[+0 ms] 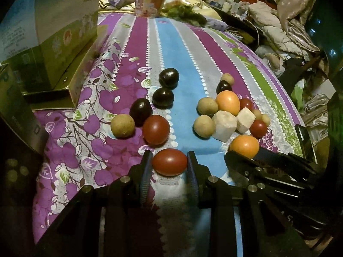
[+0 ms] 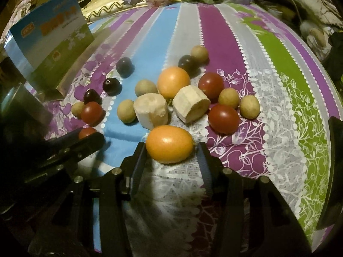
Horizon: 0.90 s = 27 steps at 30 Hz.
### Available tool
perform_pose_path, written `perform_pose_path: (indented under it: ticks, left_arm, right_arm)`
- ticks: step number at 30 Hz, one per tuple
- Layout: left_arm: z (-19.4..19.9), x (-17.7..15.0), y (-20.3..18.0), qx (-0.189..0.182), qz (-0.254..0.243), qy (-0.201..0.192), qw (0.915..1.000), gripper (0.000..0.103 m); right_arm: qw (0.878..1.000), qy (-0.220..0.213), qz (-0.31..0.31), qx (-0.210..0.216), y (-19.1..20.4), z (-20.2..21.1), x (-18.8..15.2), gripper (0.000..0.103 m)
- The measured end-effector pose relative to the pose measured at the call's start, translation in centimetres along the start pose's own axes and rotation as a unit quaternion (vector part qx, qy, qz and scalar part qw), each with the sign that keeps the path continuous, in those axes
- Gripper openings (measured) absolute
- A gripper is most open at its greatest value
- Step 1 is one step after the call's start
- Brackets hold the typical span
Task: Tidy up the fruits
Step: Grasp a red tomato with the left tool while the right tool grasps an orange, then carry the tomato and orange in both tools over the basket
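Small fruits lie on a striped bedsheet [image 1: 171, 49]. My left gripper [image 1: 169, 160] is shut on a red tomato [image 1: 169, 161], low over the sheet. Just beyond it lie another red tomato [image 1: 156, 129], a tan longan [image 1: 122, 125] and three dark plums [image 1: 168, 78]. My right gripper [image 2: 170, 144] stands around an orange tomato [image 2: 170, 143]; its left finger touches the fruit and a small gap shows at the right finger. Beyond it lie two banana chunks [image 2: 190, 103], a second orange tomato [image 2: 173, 82], red tomatoes [image 2: 223, 118] and several longans [image 2: 249, 106].
A blue and green carton [image 2: 51, 49] stands in an open cardboard box [image 1: 79, 81] at the left. A printed paper bowl [image 1: 149, 5] and leafy greens [image 1: 184, 12] sit at the far end of the bed. Clutter of clothes [image 1: 278, 32] lies to the right.
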State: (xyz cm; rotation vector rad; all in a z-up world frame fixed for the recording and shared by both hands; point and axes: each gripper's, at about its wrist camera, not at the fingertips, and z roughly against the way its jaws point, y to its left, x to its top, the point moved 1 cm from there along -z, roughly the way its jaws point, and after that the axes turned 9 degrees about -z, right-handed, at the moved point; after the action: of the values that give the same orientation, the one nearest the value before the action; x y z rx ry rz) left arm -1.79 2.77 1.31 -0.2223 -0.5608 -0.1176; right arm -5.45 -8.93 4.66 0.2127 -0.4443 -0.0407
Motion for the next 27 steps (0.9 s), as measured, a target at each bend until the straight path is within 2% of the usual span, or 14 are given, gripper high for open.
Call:
perform_pose_path:
  ticks: [4,8,11,18,27]
  left_arm:
    - [0.0,0.1,-0.1,-0.001,-0.003,0.004,1.0,0.033]
    - [0.5,0.3,-0.2,0.0,-0.002,0.006,1.0,0.033]
    - [1.8,0.5,-0.3,0.002,0.006,0.005,1.0,0.033]
    - [7.4,1.7,-1.6,0.011,-0.01,-0.046,0.9988,0.033]
    - [13.1,3.7,-2.0,0.024,-0.02,-0.093,0.9952,0.033]
  right_arm:
    - [1.0,0.0,-0.004,-0.003,-0.2,0.1,0.2,0.042]
    - [1.0,-0.003,-0.005,-0.004,-0.6,1.2,0.2,0.042]
    - [1.0,-0.022,0.001,-0.016,-0.9,3.2,0.2,0.042]
    - [0.994,-0.101,0.008,-0.046,-1.1,9.4,0.5,0.042]
    - [0.99,-0.132,0.014,-0.037,0.7,12.9,1.4,0.042]
